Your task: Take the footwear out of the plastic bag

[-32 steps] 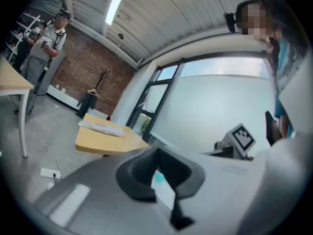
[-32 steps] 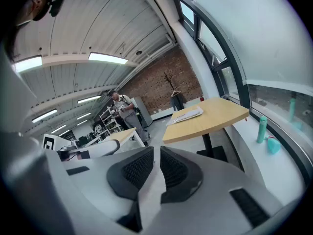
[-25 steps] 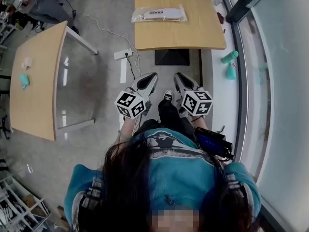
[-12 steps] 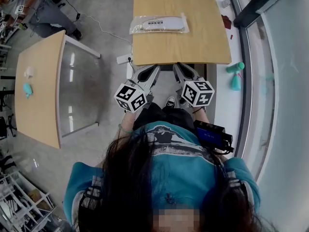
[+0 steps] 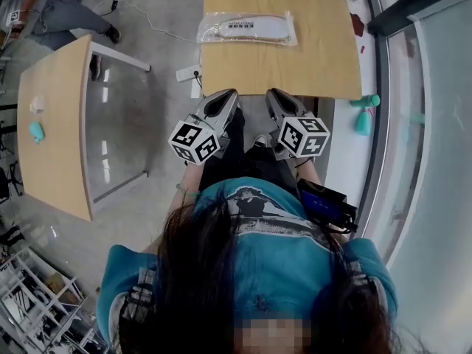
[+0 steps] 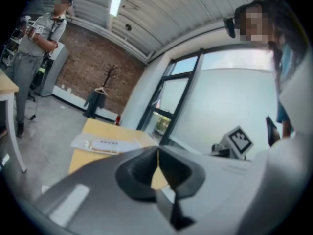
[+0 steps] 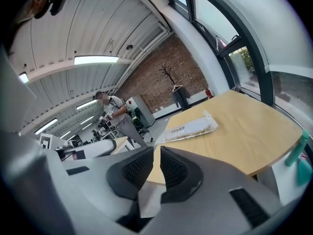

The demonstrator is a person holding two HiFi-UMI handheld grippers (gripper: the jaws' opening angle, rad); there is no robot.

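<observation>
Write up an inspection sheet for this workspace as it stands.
Surface: wooden table, mostly bare.
Job's things: plastic bag holding white footwear, flat at the table's far side, untouched.
Clutter: teal items on the window ledge; small teal object on the side table.
Grippers: left gripper shut, empty; right gripper narrowly open, empty; both apart from the bag.
Cables: power strip and cord on the floor.
Surroundings: another person standing, brick wall, large windows.

Your head camera looks steeply down past your hair (image 5: 221, 271), the cameras on your left hand-held gripper (image 5: 223, 96) and right hand-held gripper (image 5: 274, 94) look low along their jaws, all three share the tabletop (image 5: 280, 68) and plastic bag (image 5: 247, 29) ahead, left view seemingly rolled a little.
</observation>
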